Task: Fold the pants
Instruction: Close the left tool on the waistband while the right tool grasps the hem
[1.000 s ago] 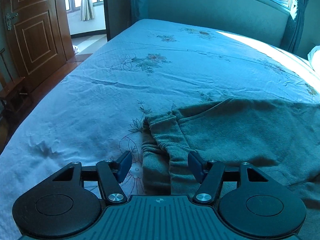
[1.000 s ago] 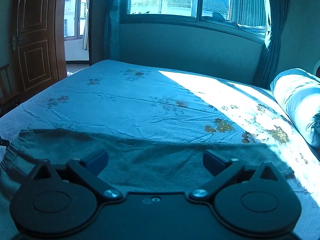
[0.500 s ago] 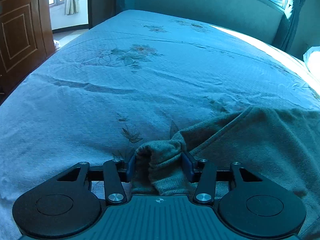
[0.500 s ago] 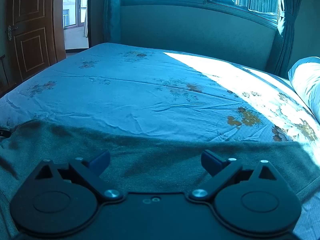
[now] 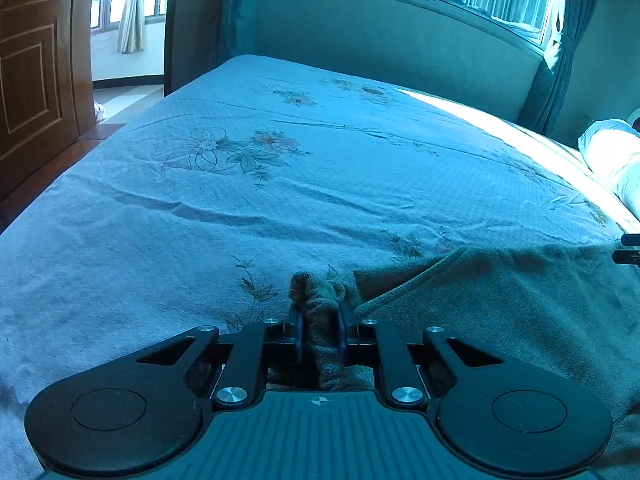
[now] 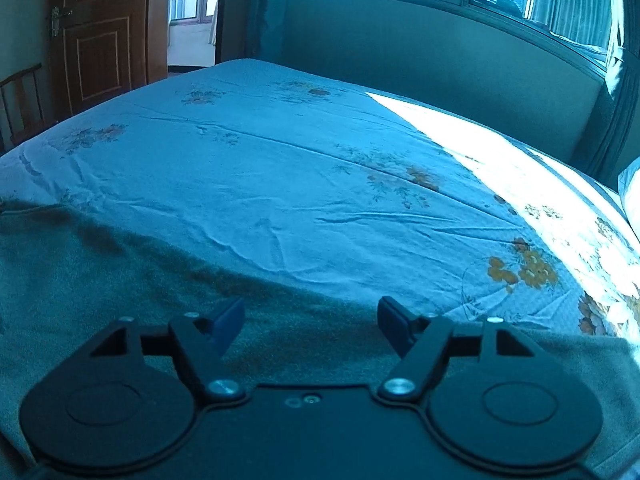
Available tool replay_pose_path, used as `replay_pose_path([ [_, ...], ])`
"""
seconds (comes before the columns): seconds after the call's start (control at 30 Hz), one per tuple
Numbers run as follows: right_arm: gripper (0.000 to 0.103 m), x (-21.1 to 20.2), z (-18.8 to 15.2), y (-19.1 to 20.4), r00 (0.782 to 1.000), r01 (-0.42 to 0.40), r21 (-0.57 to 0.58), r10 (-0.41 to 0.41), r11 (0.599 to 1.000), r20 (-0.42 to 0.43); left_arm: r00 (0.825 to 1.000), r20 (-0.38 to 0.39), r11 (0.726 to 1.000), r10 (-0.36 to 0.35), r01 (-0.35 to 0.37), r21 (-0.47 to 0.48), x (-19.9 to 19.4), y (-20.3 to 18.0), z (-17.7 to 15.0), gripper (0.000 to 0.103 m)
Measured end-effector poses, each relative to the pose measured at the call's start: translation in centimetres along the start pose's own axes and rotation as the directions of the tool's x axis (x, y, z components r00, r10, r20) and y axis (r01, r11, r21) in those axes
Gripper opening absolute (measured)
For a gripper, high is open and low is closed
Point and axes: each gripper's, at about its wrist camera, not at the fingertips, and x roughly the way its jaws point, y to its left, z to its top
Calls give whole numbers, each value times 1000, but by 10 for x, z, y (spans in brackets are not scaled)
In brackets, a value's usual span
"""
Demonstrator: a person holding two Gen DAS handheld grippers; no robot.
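Grey-green fleece pants [image 5: 500, 312] lie along the near edge of the bed. My left gripper [image 5: 319, 334] is shut on a bunched corner of the pants at their left end, the fabric pinched between the blue pads. In the right wrist view the pants [image 6: 100, 280] spread across the lower part. My right gripper [image 6: 311, 316] is open, low over the pants' far edge, with cloth between its fingers. Part of the right gripper [image 5: 628, 248] shows at the right edge of the left wrist view.
The bed has a floral light-blue sheet [image 5: 280, 184], sunlit at the far right [image 6: 500, 152]. A pillow [image 5: 616, 160] lies at the right. A wooden door [image 6: 100, 40] and chair [image 6: 22, 100] stand left. A padded wall [image 6: 440, 64] and window run behind.
My left gripper closed on the pants' left corner and bunched it. My right gripper moved forward to the pants' far edge and stayed open.
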Motion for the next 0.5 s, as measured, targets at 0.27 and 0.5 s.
replay_pose_path([
  [0.27,51,44,14,4,991,-113,-270,88,956,-101,999,-40,999,-1,2,39,8,1,1,16],
  [0.5,26,66,25,-5,946,-255,-179,207,950,-248,998,-67,999,14,-10,47,18,-1,2,16],
])
